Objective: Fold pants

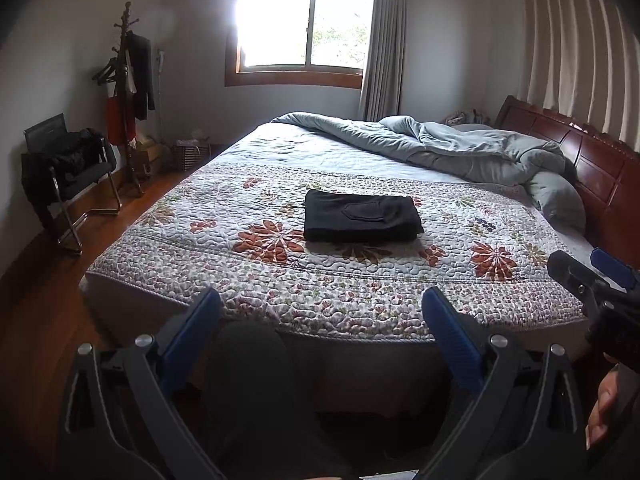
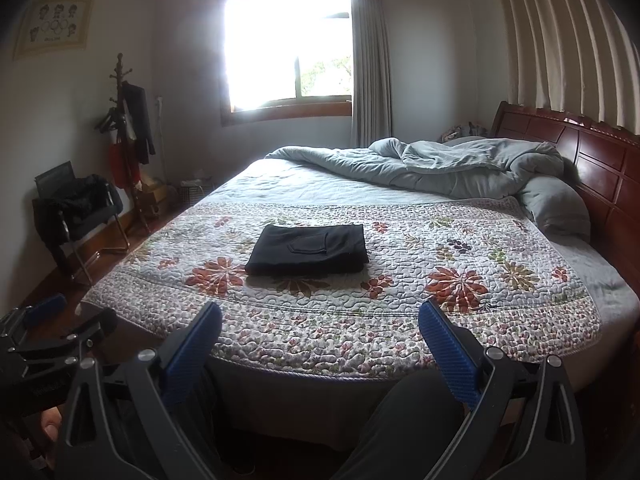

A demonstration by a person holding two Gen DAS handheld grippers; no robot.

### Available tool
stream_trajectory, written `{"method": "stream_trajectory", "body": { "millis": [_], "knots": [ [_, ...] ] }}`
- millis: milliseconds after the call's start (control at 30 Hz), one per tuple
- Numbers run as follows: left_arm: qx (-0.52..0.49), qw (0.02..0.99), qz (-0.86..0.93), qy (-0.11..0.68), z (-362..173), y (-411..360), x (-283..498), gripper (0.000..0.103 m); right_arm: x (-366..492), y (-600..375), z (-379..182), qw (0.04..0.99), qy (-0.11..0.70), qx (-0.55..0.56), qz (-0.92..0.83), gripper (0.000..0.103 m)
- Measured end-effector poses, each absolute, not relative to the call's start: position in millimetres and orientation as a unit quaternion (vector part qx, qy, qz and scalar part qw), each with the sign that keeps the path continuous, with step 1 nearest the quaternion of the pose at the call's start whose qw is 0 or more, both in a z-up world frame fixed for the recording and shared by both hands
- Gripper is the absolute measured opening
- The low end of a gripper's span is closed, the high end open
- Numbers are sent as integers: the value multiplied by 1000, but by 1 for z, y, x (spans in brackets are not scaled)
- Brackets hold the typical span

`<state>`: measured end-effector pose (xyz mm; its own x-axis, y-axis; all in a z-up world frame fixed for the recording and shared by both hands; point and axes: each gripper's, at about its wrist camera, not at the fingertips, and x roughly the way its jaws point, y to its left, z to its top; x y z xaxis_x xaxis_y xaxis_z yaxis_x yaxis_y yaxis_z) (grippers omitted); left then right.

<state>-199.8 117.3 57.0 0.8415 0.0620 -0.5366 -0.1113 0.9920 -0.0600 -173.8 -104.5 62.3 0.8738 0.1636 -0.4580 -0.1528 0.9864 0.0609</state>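
Black pants lie folded into a neat rectangle on the floral quilt, a back pocket facing up. My left gripper is open, held off the near edge of the bed, well short of the pants, with nothing between its blue pads. My right gripper is also open and empty, held back from the bed edge. The right gripper shows at the right edge of the left wrist view; the left gripper shows at the lower left of the right wrist view.
A rumpled grey duvet and a pillow lie at the head by the wooden headboard. A chair with dark clothes and a coat stand stand left on the wood floor. A person's dark-clad legs are below the grippers.
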Motion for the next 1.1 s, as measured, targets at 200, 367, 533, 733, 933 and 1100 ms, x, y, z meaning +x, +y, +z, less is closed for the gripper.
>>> {"method": "stream_trajectory", "body": {
  "millis": [200,367,533,733,933,1100],
  "knots": [
    [-45,958,45,280,56,118,-200,100,-173,-104,62,968,238,11,82,99],
    [-45,957,45,282,55,118,-200,100,-174,-104,62,968,238,11,82,99],
    [-45,957,45,283,54,118,-202,100,-173,-104,61,968,238,11,83,99],
    [-45,957,45,284,54,118,-202,100,-174,-104,60,968,238,12,83,99],
    [-42,957,46,284,53,119,-202,100,-174,-104,60,968,238,12,83,99],
    [-42,956,45,286,52,118,-200,100,-173,-104,59,968,238,12,83,99]
  ]
}}
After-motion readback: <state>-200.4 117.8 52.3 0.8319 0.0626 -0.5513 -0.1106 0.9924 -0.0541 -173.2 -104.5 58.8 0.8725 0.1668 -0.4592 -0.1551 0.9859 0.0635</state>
